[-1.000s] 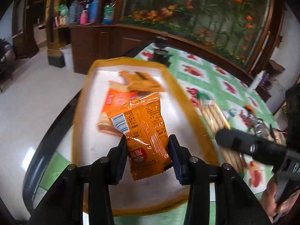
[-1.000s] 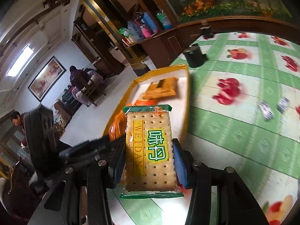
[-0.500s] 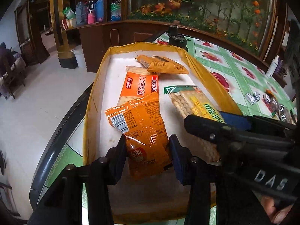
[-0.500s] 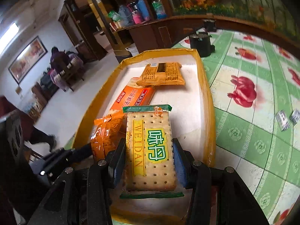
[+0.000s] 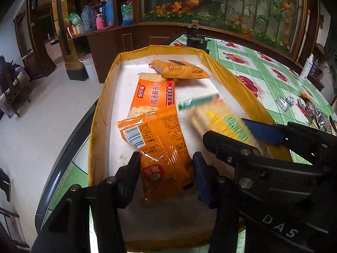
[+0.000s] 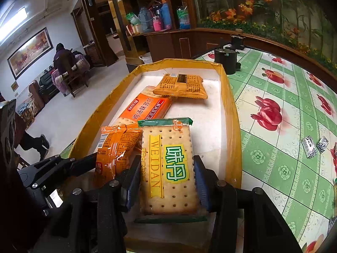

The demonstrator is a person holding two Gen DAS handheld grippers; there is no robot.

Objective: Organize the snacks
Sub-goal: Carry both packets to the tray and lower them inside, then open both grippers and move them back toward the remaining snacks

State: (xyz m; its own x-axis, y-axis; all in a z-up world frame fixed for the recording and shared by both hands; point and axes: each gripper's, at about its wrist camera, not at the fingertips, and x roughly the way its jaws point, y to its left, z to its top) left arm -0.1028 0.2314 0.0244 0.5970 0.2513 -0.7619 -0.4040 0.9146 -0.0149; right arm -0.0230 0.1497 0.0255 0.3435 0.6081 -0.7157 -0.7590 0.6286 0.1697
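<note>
A yellow-rimmed tray with a white floor sits at the table's left edge. An orange snack packet lies on its floor between the fingers of my left gripper, whose jaws are opening; the pads no longer pinch it. My right gripper is shut on a green-edged WEIDAN cracker pack, held low over the tray just right of the orange packet. In the left wrist view the cracker pack is blurred. Farther back lie an orange cracker pack and a yellow-orange pouch.
The table wears a green cloth with red flowers. Small wrapped sweets lie on it to the right, and a black cylindrical object stands behind the tray. Past the table's left edge is open floor; a person sits far off.
My right gripper carried the cracker pack in over the tray and lowered it beside the orange packet. The left jaws widened and the orange packet flattened onto the tray floor.
</note>
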